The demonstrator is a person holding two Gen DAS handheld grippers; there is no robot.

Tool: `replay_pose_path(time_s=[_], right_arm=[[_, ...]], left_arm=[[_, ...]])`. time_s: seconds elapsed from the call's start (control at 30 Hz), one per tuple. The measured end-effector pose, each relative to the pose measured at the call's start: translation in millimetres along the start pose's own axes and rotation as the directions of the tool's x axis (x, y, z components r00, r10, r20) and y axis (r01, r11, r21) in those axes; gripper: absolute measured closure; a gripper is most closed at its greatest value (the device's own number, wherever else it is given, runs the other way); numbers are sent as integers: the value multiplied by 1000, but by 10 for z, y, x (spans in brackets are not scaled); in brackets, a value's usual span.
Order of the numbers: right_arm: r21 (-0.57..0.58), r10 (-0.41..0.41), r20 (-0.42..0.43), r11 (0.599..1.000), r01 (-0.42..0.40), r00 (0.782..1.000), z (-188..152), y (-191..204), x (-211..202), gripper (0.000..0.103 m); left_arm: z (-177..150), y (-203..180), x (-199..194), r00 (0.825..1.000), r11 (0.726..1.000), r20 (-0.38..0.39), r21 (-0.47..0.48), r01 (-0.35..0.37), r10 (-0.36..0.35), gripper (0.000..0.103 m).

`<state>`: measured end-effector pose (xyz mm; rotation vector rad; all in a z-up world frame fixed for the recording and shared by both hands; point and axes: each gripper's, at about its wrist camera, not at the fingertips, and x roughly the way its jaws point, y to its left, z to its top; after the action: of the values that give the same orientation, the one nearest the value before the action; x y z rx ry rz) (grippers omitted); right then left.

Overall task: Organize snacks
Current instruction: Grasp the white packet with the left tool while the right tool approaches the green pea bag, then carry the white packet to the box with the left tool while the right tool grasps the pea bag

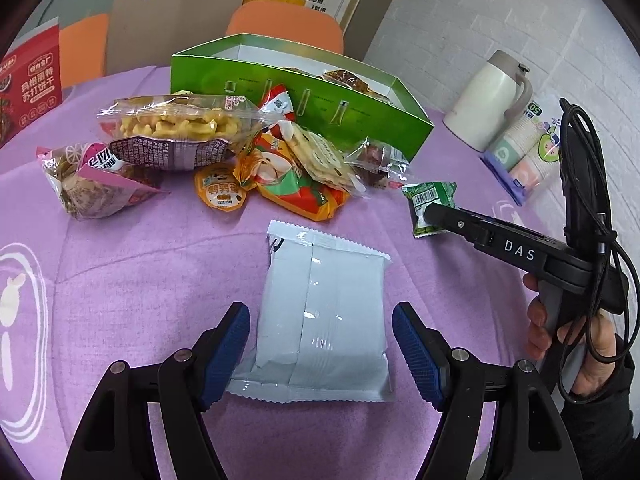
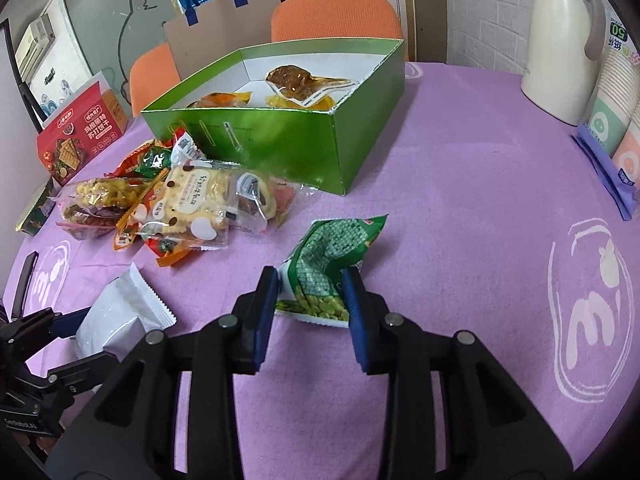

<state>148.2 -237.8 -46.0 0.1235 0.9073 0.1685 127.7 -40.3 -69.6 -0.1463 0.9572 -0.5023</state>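
Observation:
A white foil packet [image 1: 324, 304] lies flat on the purple tablecloth, and my left gripper [image 1: 322, 354] stands open astride its near end, blue pads on either side. In the right wrist view the same white packet [image 2: 116, 316] sits at lower left. My right gripper [image 2: 312, 312] is shut on a crumpled green pea packet [image 2: 332, 252], pinched at its near end. From the left wrist view the right gripper [image 1: 430, 214] meets the green packet [image 1: 430, 196] right of the snack pile [image 1: 180, 128]. The open green box [image 2: 260, 136] holds a few snacks.
A loose snack pile [image 2: 192, 200] lies in front of the green box [image 1: 320, 96]. A white flask [image 1: 488, 100] and a sleeve of paper cups [image 1: 524, 148] stand at the right. A red cracker box [image 1: 32, 80] sits far left. Orange chairs [image 1: 288, 24] stand behind the table.

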Motion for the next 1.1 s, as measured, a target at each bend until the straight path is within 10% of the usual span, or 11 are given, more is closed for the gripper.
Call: replay_pose_path(time_s=[0.1,0.77,0.97,1.1], right_arm=[[7,-3,-6,1000,3,1000,-7,12,27,67],[-69,-10,76,998,15,997,151,215,-377,84],[-20,-9,34,1000,10,999,-18,59,-260,44],[-31,-10,15,999,11,1000,-57,54,-236,42]], left_arm=[[-17,-43,-2,1000,999,3,31,-20,20,44],[455,-31,-657,987,998,152,55,34,-42,47],[433,123,-654,987,999,153,11,41,-42,47],[517,133,-643,986,999,160,0,52,-51,47]])
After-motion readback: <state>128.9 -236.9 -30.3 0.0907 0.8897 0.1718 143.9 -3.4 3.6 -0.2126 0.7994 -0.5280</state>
